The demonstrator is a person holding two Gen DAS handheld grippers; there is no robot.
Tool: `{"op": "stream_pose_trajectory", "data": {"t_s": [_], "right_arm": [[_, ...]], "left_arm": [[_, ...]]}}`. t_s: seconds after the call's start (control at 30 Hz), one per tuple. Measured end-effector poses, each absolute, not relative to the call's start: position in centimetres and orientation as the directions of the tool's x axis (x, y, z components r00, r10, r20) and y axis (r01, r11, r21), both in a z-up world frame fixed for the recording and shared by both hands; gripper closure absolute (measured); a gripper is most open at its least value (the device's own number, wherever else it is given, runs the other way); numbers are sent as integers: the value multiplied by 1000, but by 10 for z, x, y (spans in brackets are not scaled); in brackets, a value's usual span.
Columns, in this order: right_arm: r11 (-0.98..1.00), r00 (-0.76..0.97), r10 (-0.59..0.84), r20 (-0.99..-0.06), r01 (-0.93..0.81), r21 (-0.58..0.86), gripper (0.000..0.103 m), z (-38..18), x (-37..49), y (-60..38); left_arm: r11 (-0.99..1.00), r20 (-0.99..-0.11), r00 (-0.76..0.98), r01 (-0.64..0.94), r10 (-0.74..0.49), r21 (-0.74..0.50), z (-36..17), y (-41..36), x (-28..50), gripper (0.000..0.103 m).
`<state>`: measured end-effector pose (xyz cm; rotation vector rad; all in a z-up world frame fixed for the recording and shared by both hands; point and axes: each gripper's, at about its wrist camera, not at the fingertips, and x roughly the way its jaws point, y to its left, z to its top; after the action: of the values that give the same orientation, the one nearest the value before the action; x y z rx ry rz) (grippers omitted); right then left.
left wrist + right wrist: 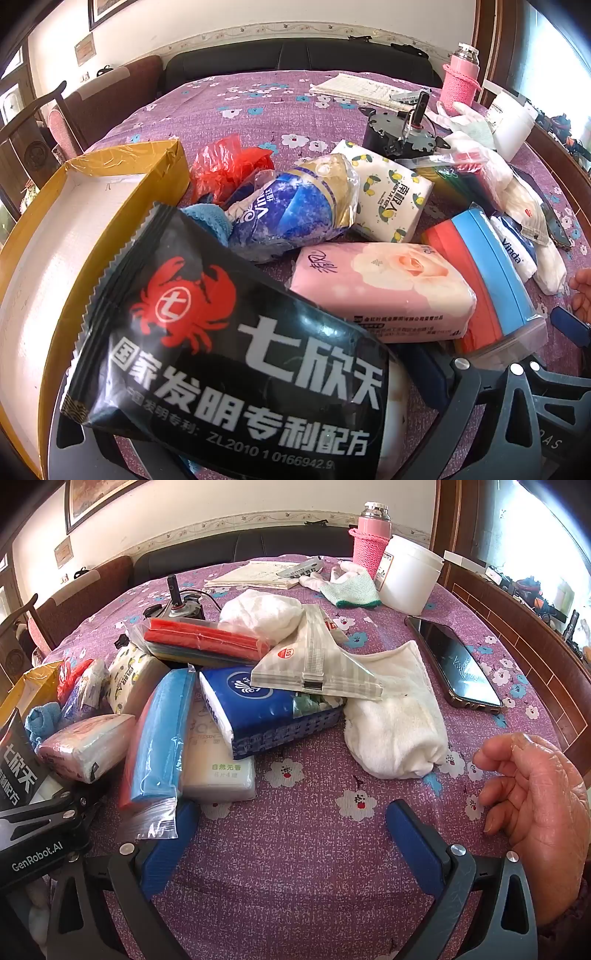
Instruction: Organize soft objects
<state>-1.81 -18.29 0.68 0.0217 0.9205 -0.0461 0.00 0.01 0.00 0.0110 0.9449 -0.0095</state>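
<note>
My left gripper [236, 435] is shut on a black wipes pack with a red crab print [229, 354], held beside the open yellow box [44, 236] at the left. A pink tissue pack [380, 291], a blue Vinda roll in plastic [295, 210] and a lemon-print tissue pack [388, 195] lie beyond it. My right gripper [291, 838] is open and empty over bare cloth. In front of it lie a blue Vinda tissue pack [258, 709], a white tissue pack [218, 768], a bagged blue and red cloth [159, 742] and a white towel [399, 723].
A purple flowered cloth [303, 849] covers the table. A phone [454, 664], a white jar [406, 576], a pink flask [369, 542], gloves [347, 587], papers [258, 576] and a black motor [399, 133] lie at the back. A bare hand [535, 805] rests at the right.
</note>
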Motion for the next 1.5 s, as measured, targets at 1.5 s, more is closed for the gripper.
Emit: {"op": "stream_pose_trajectory", "data": {"t_s": [1.5], "right_arm": [[999, 604, -30, -797, 49, -1, 0, 7, -18, -183]], "left_arm": [[1000, -808, 590, -3, 8, 8, 0, -1, 0, 0]]}}
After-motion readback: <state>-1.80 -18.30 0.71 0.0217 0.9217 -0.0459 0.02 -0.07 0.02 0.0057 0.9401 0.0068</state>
